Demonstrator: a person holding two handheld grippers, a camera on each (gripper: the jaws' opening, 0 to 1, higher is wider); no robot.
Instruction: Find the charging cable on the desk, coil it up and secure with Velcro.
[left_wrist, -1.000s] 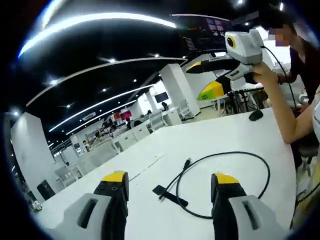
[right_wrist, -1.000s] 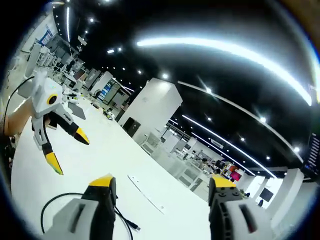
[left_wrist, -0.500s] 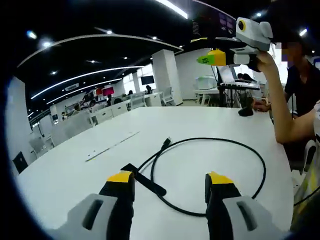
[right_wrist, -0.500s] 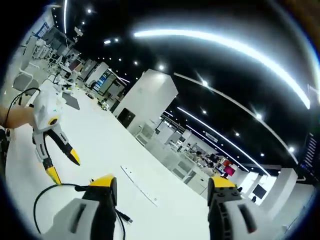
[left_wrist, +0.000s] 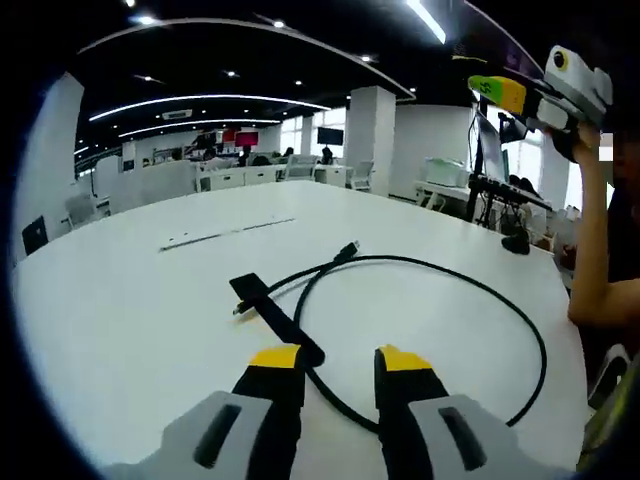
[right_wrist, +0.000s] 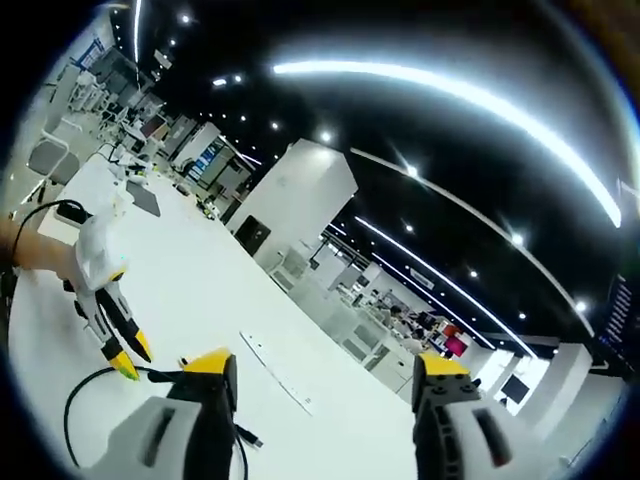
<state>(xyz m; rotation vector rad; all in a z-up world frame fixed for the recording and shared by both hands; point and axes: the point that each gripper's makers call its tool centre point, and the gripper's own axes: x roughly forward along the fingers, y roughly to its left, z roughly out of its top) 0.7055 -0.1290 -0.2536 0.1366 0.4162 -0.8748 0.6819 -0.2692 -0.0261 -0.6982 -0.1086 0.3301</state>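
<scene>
A black charging cable (left_wrist: 480, 300) lies in a wide loop on the white desk (left_wrist: 120, 300), its plug (left_wrist: 348, 247) pointing away. A flat black Velcro strap (left_wrist: 268, 308) crosses the cable near its other end. My left gripper (left_wrist: 338, 358) hovers low over the desk, jaws open with a narrow gap, and a stretch of cable runs between them. In the right gripper view the left gripper (right_wrist: 127, 358) points down at the cable (right_wrist: 68, 425). My right gripper (right_wrist: 322, 365) is raised high and wide open, holding nothing; it also appears as the right gripper (left_wrist: 497, 92), held by a hand.
A thin white strip (left_wrist: 225, 232) lies farther back on the desk, also seen as the strip (right_wrist: 275, 375). A person's arm (left_wrist: 590, 270) stands by the desk's right edge. A dark mouse (left_wrist: 516, 242) sits at the far right. Office desks and pillars fill the background.
The left gripper has come down and closer to the cable, and its jaws have narrowed around a stretch of it. The right gripper stays raised and open.
</scene>
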